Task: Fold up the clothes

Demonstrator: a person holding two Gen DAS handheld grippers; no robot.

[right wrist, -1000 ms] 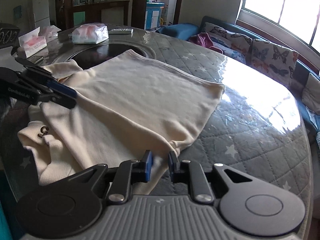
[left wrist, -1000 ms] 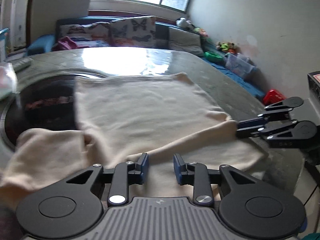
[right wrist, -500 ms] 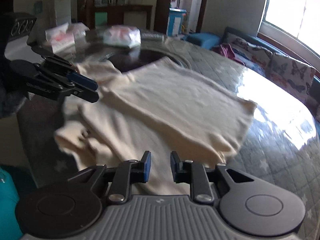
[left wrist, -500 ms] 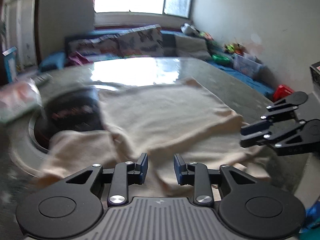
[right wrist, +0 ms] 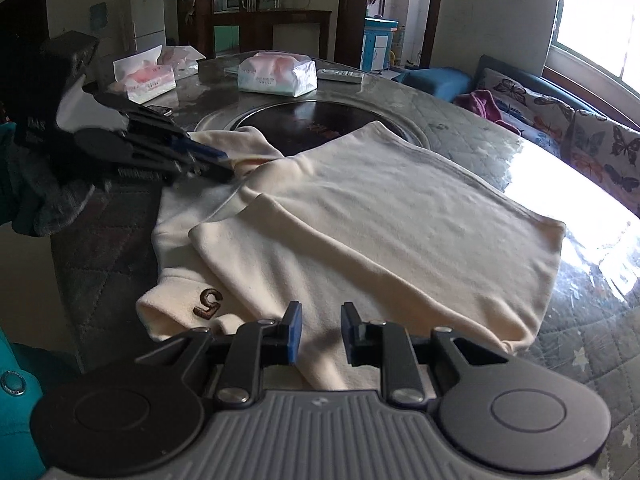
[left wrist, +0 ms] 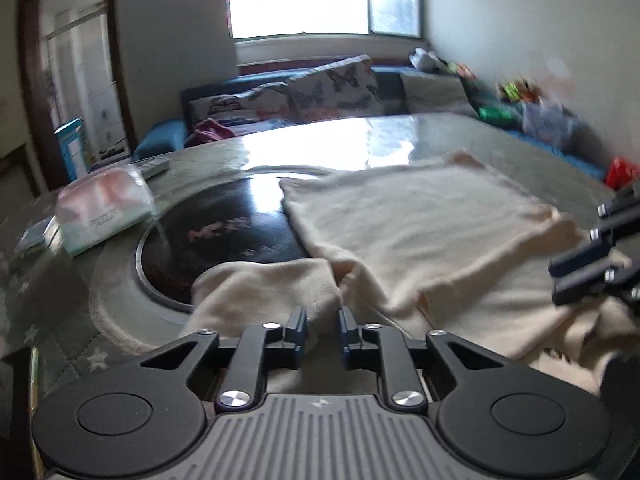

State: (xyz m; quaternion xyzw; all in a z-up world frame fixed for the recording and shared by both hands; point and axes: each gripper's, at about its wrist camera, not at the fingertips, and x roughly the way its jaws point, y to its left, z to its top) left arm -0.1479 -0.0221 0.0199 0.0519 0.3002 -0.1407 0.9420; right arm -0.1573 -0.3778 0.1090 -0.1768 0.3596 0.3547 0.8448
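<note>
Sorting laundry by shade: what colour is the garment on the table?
The garment is plain cream, with a small brown embroidered mark; clearest in the right wrist view.

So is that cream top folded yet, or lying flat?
Partly folded: the cream top has one side flap doubled over its body, one sleeve out.

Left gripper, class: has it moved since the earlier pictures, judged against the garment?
Yes. The left gripper has swung from the garment's near edge toward its sleeve by the dark hob.
</note>
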